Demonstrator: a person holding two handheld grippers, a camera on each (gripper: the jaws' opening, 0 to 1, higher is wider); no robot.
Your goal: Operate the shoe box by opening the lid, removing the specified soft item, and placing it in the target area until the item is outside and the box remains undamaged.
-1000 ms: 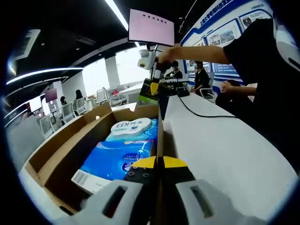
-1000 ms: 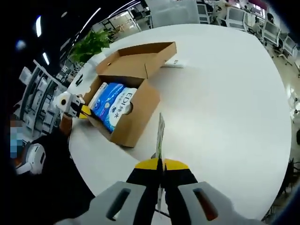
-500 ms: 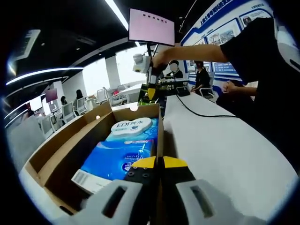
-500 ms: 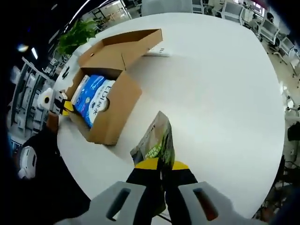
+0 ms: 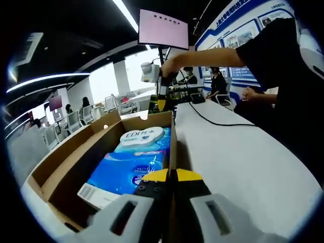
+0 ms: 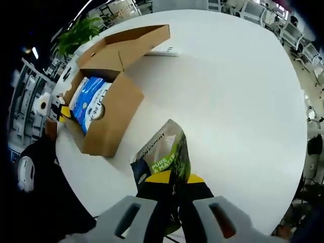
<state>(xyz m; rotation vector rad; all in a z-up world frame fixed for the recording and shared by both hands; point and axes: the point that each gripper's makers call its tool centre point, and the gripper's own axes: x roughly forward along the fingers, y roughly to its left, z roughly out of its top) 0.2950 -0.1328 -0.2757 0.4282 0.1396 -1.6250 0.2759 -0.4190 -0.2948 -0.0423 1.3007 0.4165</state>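
**Pouch out of the box, held over open counter**

In the right gripper view the pouch [image 6: 164,154] is being gripped by the right tool [image 6: 169,178], jaws closed on its lower edge, its long axis running up and away along the jaws. It is being held above the bare counter [image 6: 238,101], clear of the box [image 6: 104,119], which is lying well off to the upper left with its lid folded back. In the left gripper view the left tool [image 5: 170,175] is being kept pinched on the box's near wall, steadying it; a blue pack [image 5: 129,167] is lying inside. The set-down is judged to belong to the right tool alone, straight down onto the counter beneath.
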